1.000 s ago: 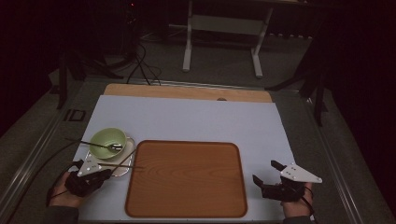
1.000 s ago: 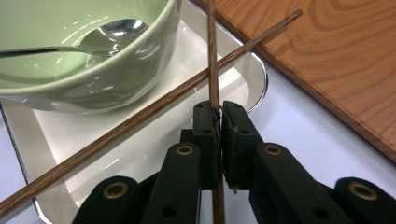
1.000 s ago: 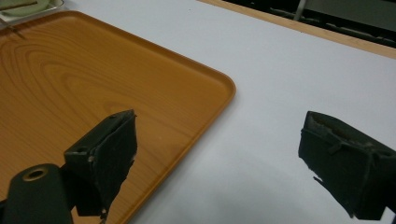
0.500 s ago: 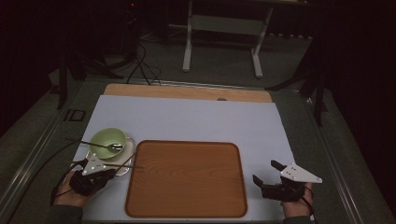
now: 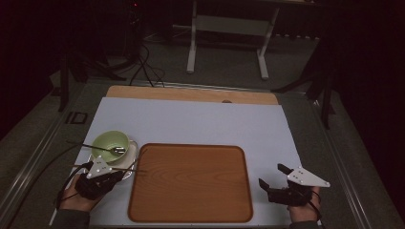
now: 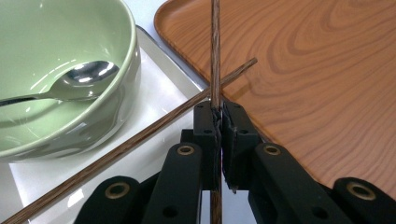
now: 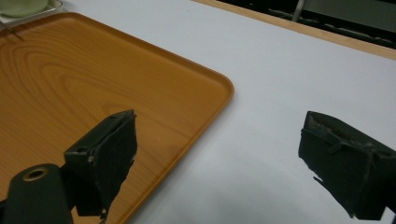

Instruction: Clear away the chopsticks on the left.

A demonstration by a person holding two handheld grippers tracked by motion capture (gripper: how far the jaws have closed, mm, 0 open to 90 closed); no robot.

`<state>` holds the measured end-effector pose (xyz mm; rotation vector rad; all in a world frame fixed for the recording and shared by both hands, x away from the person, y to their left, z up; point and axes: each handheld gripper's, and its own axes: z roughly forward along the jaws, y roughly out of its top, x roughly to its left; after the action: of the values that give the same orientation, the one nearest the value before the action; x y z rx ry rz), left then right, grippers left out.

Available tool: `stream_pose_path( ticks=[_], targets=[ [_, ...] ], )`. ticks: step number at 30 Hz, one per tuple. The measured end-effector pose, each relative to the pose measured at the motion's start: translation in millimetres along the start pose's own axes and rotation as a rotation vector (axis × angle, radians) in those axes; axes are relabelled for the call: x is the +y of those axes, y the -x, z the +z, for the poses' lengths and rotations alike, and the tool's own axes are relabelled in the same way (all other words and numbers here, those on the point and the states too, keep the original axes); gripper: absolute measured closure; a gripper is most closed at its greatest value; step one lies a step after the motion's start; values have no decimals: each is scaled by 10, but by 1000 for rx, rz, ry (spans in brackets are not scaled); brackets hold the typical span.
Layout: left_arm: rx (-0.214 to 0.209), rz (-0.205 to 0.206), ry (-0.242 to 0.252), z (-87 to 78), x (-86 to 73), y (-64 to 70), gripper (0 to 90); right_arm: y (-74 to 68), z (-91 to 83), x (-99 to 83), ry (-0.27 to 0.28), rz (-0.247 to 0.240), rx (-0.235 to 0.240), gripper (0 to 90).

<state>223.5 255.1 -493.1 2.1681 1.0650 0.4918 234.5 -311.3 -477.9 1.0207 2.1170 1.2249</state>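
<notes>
A pale green bowl [image 5: 111, 142] with a metal spoon [image 5: 116, 150] in it stands on a small white tray [image 5: 130, 162] at the table's left. In the left gripper view, my left gripper [image 6: 218, 108] is shut on a brown wooden chopstick [image 6: 215, 46] that points out over the edge of the wooden tray [image 6: 317, 84]. A second chopstick [image 6: 140, 135] lies slantwise across the white tray beside the bowl [image 6: 60, 51]. From above, my left gripper [image 5: 114, 174] sits just in front of the bowl. My right gripper [image 5: 274, 183] stands open, nothing between its jaws, right of the wooden tray [image 5: 191, 183].
A white mat [image 5: 200, 119] covers the table, with a wooden strip [image 5: 191, 94] along its far edge. In the right gripper view, the open right gripper [image 7: 219, 154] hovers over the mat [image 7: 289, 70] by the wooden tray's corner [image 7: 93, 84]. Cables and a metal stand [image 5: 227, 28] lie beyond.
My left gripper has shifted slightly to the right with the chopstick. The right gripper has stayed in place.
</notes>
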Motion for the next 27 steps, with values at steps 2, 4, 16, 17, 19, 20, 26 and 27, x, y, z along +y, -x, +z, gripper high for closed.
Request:
stream_pose_path(
  ticks=[2,4,16,17,19,20,26,27],
  targets=[
    [2,-7,8,-17,20,19,856,3,-1,-2,1,3,-1,109],
    [5,-13,12,-29,41,35,856,6,-1,-3,1,4,-2,109],
    [21,-43,34,-76,167,104,856,6,-3,-4,2,4,-5,109],
    [25,-46,36,-78,180,112,856,6,-3,-4,2,4,-5,109],
    [26,-53,44,-80,207,125,856,7,-6,-4,2,3,-5,109],
    [24,-56,48,-81,222,133,856,7,-7,-4,2,3,-5,109],
    [25,-63,54,-65,306,181,856,5,-9,-5,3,2,-4,109],
    [24,-65,55,-57,322,189,856,4,-9,-5,3,3,-5,109]
  ],
)
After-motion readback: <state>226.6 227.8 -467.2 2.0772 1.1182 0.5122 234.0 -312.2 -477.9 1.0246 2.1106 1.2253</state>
